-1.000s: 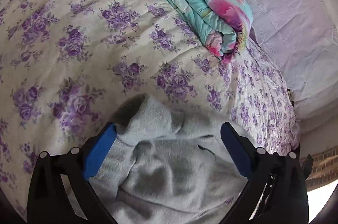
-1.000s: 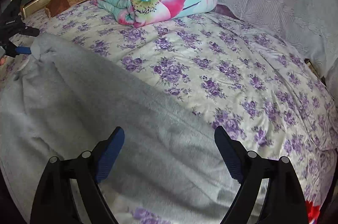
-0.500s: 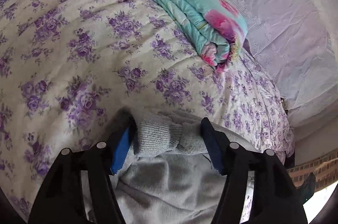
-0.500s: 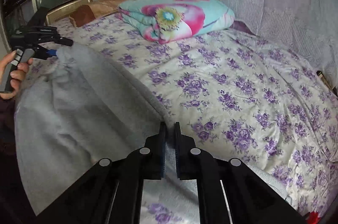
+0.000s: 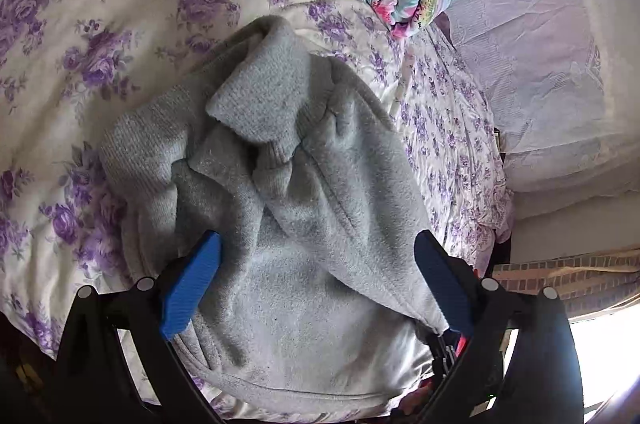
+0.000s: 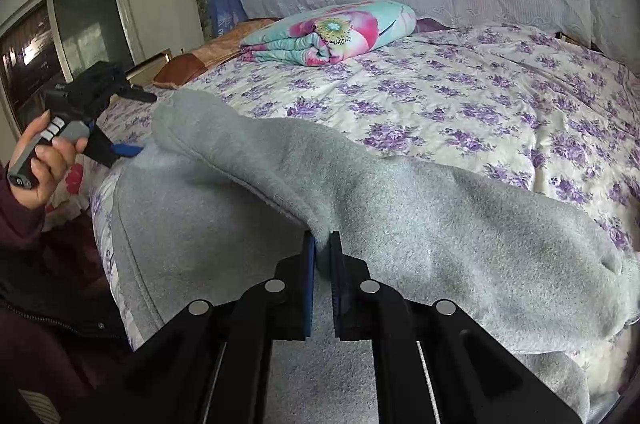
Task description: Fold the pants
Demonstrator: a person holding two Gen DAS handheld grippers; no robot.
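— Two things share the bed (image 6: pixel 460 96) with our grey pants (image 6: pixel 420 208): a folded floral quilt (image 6: pixel 332 34) near the far side, well apart, and a brown pillow (image 6: pixel 184 68).

— And our claws?

— Our right claw (image 6: pixel 322 244) is clamped on a raised fold of the pants. Our left claw (image 5: pixel 316 264) has just been opening; it stands wide over the bunched cuffs, pads (image 5: pixel 192 280) clear of the cloth.

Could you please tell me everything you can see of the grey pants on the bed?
The grey pants are soft, fleecy fabric with ribbed cuffs, lying rumpled on the floral bedspread. The right gripper is shut on a raised fold. The left gripper, its jaws just reopened, straddles the bunched cuff end without pressing it.
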